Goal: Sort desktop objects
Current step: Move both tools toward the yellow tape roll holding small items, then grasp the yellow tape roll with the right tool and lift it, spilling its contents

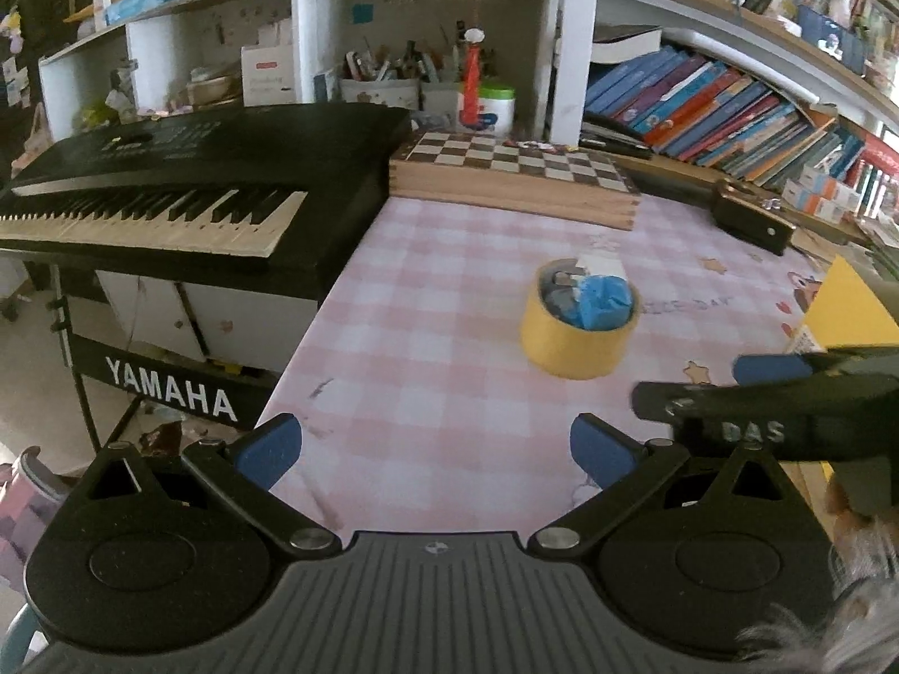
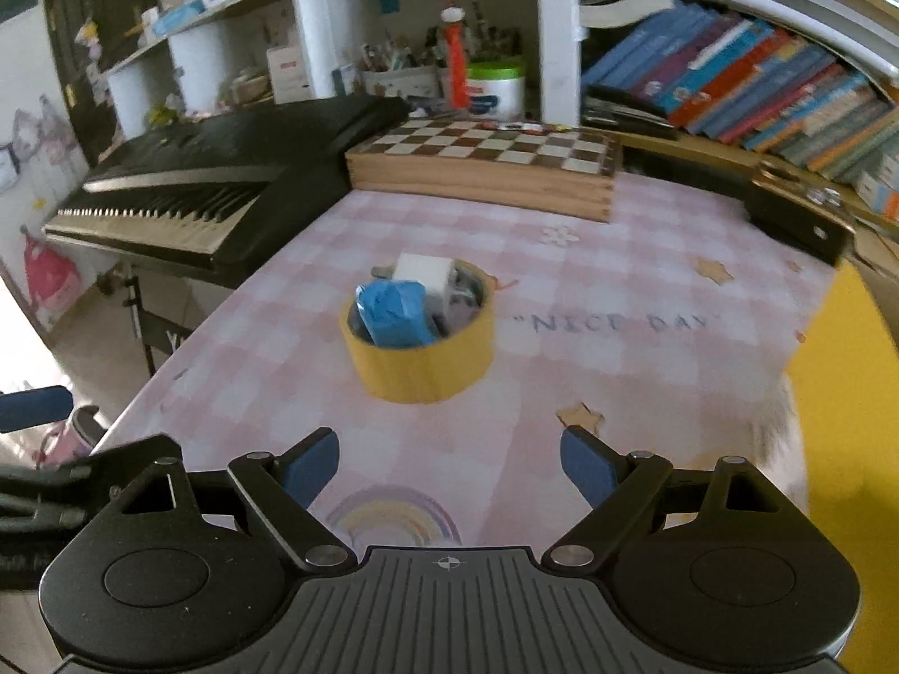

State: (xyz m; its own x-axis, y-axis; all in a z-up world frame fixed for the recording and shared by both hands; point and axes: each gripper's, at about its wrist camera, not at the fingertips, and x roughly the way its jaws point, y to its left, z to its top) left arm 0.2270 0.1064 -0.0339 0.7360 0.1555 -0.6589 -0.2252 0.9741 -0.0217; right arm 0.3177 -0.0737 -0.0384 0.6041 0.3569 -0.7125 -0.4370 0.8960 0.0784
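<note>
Both tools spread, empty: left tool (image 1: 435, 452), right tool (image 2: 449, 463). Risk: nudging wide yellow tape roll (image 2: 418, 354) on pink checked bench (image 2: 618, 281), spilling its blue-and-white contents.

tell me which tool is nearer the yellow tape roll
Right, judging by how large the tape looks. The right tool faces the yellow tape roll head-on; the left tool sits back, the roll ahead to its right.

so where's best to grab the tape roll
Grip the tape roll across its outer yellow wall, coming from above and the near side. It lies flat on the table, and its core is stuffed with small things, so a pinch over the rim looks blocked.
</note>
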